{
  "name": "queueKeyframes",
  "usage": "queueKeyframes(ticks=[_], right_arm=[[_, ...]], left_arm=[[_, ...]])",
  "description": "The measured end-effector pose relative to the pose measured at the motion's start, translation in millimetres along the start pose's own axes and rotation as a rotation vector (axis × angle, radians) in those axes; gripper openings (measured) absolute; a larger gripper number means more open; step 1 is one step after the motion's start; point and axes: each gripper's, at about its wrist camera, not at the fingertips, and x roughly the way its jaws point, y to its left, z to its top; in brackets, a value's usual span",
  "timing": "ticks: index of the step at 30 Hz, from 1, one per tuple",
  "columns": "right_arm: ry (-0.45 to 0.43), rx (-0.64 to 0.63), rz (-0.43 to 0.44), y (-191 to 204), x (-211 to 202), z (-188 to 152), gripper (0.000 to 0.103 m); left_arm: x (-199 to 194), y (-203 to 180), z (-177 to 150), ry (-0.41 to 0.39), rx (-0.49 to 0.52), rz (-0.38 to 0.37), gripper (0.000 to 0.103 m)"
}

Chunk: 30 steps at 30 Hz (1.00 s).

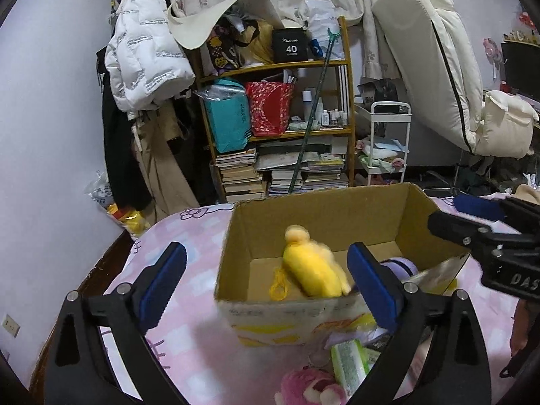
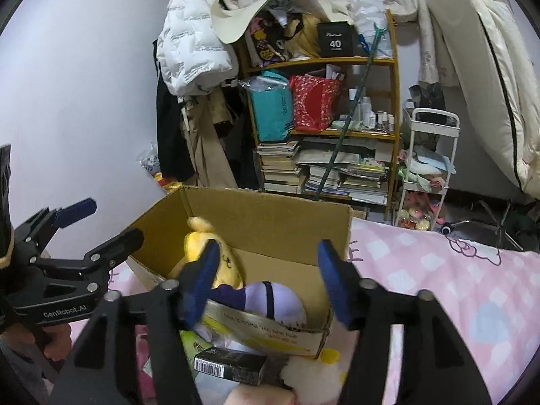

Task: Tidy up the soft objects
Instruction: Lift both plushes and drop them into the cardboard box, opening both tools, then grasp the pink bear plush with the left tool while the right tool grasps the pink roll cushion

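Note:
An open cardboard box [image 1: 324, 209] [image 2: 270, 212] stands on the pink bed. A yellow plush toy [image 1: 310, 266] [image 2: 199, 243], blurred in the left wrist view, is inside it, beside a purple-and-white plush [image 2: 273, 300] [image 1: 400, 265]. My left gripper [image 1: 266, 283] is open and empty above the box's near left corner. My right gripper [image 2: 266, 280] is open and empty over the box's near wall. A pink plush [image 1: 310, 388] lies on the bed in front of the box.
A green-and-white packet [image 1: 349, 364] and a black carton [image 2: 229, 366] lie by the box's front. A white fluffy toy [image 2: 314, 378] sits near a hand. A cluttered wooden shelf [image 1: 280, 64], hanging coats and a white trolley [image 2: 428, 168] stand behind the bed.

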Motion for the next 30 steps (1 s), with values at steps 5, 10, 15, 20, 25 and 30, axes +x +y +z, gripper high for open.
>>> queueKeyframes(ticks=[5,10,15,20,25,30], right_arm=[[-0.015,0.008,-0.018,1.3,-15.1,-2.0,0.089],[-0.026,0.004,-0.036,4.7,-34.9,-3.3,0.102],[-0.047,0.009,-0.050,7.9,-57.8,-1.8,0.102],[-0.063,0.011,-0.051,12.0,-78.2,-0.9,0.103],[-0.072,0.008,-0.054,17.8,-94.6,-4.6,0.103],[-0.064,0.062,-0.028,15.7,-106.9,-13.8,0.103]], left_arm=[[-16.2,13.3,-4.8,-0.010,-0.070,0.020,0.097],[-38.2,18.1,-4.2,-0.010,-0.066,0.056,0.098],[-64.7,22.9,-7.2,-0.004,-0.062,0.076,0.098],[-87.8,25.9,-11.4,0.021,-0.063,0.069,0.098],[-109.9,25.6,-16.1,0.044,-0.061,0.064,0.098],[-123.4,21.8,-26.8,0.069,-0.046,0.073,0.098]])
